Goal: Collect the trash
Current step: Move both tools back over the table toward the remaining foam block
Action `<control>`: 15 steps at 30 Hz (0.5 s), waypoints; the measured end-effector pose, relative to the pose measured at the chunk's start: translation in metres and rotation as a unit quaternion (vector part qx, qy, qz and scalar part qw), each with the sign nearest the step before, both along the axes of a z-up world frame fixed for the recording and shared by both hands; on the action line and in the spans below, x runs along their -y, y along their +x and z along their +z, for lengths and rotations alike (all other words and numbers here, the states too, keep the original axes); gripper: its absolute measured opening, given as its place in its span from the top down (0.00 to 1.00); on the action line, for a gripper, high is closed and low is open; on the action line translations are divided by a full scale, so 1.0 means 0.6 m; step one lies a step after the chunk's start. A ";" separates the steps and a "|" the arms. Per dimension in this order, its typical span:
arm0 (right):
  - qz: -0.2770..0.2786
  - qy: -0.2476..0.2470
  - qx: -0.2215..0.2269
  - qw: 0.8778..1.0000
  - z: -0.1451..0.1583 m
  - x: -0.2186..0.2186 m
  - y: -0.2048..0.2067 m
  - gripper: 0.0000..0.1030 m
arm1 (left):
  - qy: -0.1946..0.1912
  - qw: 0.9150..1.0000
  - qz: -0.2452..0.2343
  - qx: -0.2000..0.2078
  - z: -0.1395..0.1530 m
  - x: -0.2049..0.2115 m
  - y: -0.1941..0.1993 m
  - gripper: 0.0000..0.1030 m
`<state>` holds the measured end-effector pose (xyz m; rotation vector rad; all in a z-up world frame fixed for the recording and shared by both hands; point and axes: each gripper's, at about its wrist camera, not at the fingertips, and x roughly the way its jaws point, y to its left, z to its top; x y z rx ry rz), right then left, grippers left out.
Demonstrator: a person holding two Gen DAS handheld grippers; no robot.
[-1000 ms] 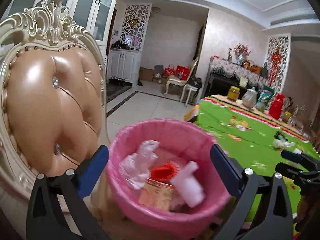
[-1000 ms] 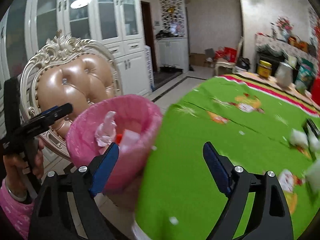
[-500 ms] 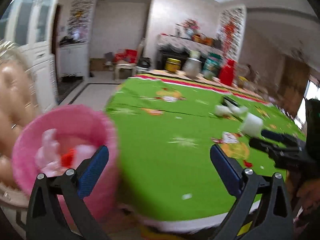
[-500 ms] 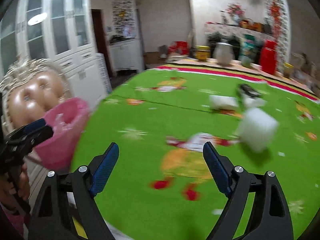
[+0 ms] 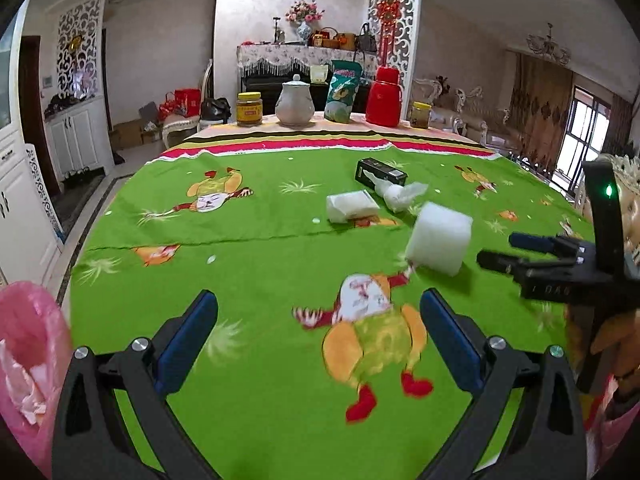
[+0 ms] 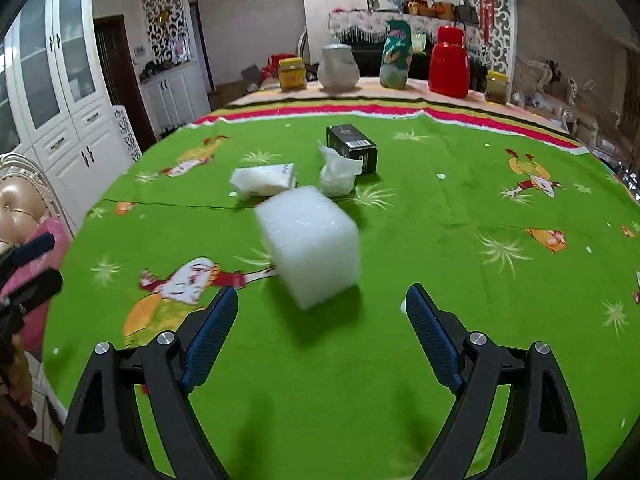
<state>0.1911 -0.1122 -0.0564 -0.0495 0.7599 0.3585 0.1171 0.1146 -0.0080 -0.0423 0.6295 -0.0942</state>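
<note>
A white foam block [image 6: 308,244] lies on the green tablecloth [image 6: 460,264] just ahead of my right gripper [image 6: 322,296], which is open and holds nothing. Behind the block lie a white tissue packet [image 6: 264,180], a crumpled tissue [image 6: 338,172] and a black box [image 6: 352,148]. My left gripper [image 5: 319,304] is open and bare over the cloth, with the foam block [image 5: 438,236] ahead and to its right. The right gripper [image 5: 500,249] shows side-on beside that block. The pink-lined bin [image 5: 28,360] sits at the lower left edge with trash in it.
Along the table's far edge stand a yellow jar [image 5: 249,109], a white teapot [image 5: 295,100], a green bag [image 5: 342,92] and a red thermos [image 5: 386,98]. A padded chair [image 6: 18,208] and white cabinets [image 6: 68,92] are on the left.
Both views have swung right, from the pink bin and chair to the table. The foam block now lies close ahead of the right gripper. Both grippers stay open.
</note>
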 end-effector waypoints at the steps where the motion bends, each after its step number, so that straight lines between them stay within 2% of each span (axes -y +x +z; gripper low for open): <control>1: 0.002 -0.002 -0.003 1.000 -0.004 -0.008 0.007 0.21 | -0.001 1.000 0.002 -0.003 0.000 0.001 0.012 0.05; 8: 0.026 -0.010 -0.022 0.999 -0.029 -0.027 0.073 0.21 | 0.004 1.000 0.014 -0.025 -0.013 -0.001 0.067 0.05; 12: 0.036 0.007 -0.027 0.999 -0.039 -0.028 0.084 0.21 | 0.012 0.999 0.025 -0.037 -0.025 -0.006 0.102 0.05; 13: 0.035 0.011 -0.027 0.999 -0.042 -0.027 0.086 0.26 | 0.013 0.999 0.026 -0.041 -0.029 -0.005 0.115 0.05; 14: 0.034 0.012 -0.026 0.999 -0.045 -0.025 0.087 0.44 | 0.014 0.999 0.026 -0.044 -0.031 -0.005 0.124 0.05; 15: 0.039 0.022 -0.025 0.999 -0.045 -0.021 0.085 0.44 | 0.015 0.998 0.026 -0.049 -0.035 -0.001 0.140 0.05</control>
